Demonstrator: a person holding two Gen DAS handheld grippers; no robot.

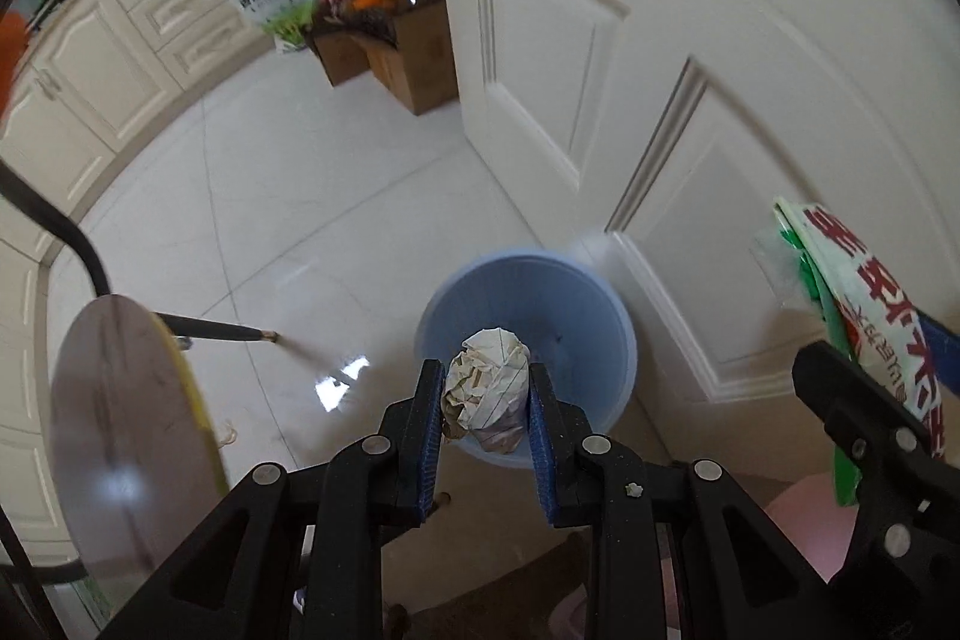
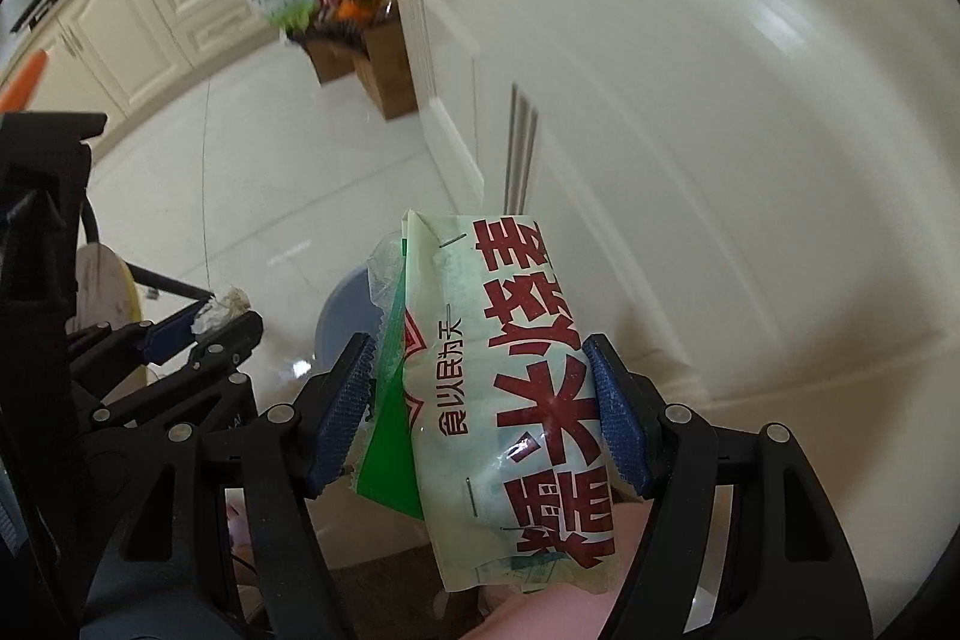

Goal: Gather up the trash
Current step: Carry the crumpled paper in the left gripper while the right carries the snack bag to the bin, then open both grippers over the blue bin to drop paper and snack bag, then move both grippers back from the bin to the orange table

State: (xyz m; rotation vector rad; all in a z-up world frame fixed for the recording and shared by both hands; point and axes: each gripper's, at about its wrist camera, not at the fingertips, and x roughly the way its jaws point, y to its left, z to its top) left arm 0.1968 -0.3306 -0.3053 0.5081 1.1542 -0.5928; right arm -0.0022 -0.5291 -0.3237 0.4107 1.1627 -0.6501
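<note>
Both grippers hold trash by the blue bin.

The left gripper point(image 1: 486, 394) is clamped on a paper ball point(image 1: 487, 391), pads pressing both sides, held above the bin point(image 1: 576, 316) on the floor by the door point(image 1: 660, 70). The right gripper point(image 2: 480, 400), further right and angled down, is closed on a flat food wrapper point(image 2: 516, 370) with red lettering.

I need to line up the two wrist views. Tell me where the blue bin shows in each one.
Left wrist: the blue bin sits lower centre on the floor, right behind the crumpled paper in the left gripper.
Right wrist: only a sliver of the bin shows, lower centre-left, behind the food wrapper.
Shared landmark: the cardboard boxes by the door.
</note>
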